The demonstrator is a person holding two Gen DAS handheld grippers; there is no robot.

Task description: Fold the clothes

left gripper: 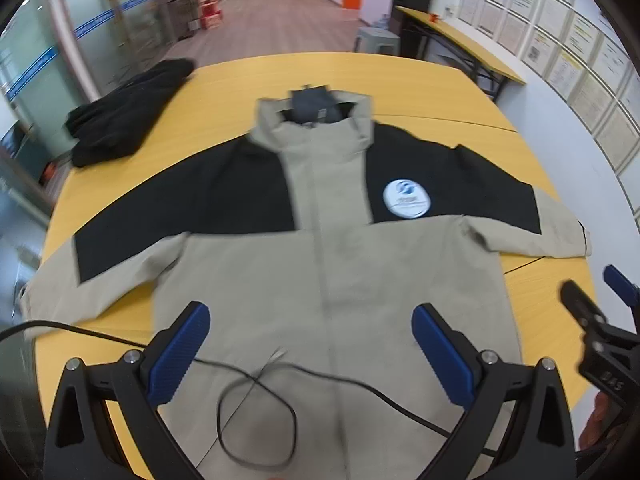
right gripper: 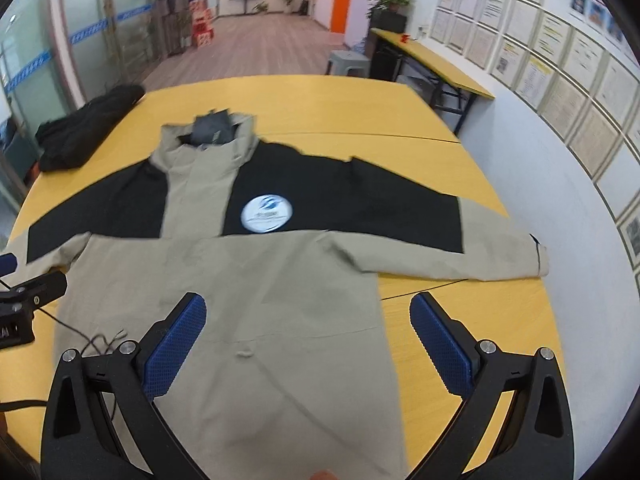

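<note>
So far nothing is folded: the jacket (left gripper: pixel 320 248) lies flat and face up on the yellow table (left gripper: pixel 360 76), collar away from the person, both sleeves spread straight out to the sides, zip line running down the middle. A round white badge (left gripper: pixel 406 197) sits on the black chest panel just beside the zip. Beyond the jacket's collar, off to the left, a dark garment (left gripper: pixel 124 116) lies in a heap, well apart from it.

Both grippers hang above the jacket's hem end. The left gripper (left gripper: pixel 311 354) has its jaws spread wide, holding nothing, over the lower front; a thin black cable (left gripper: pixel 256 404) loops across the cloth under it. The right gripper (right gripper: pixel 308 344) is likewise wide apart and empty, over the hem's right side, one finger above bare table.

This looks like the very start, the step of choosing a first grasp. Next, I judge, each gripper must drop to a sleeve or side edge, pinch one layer cleanly, and keep that cable out of the fold
</note>
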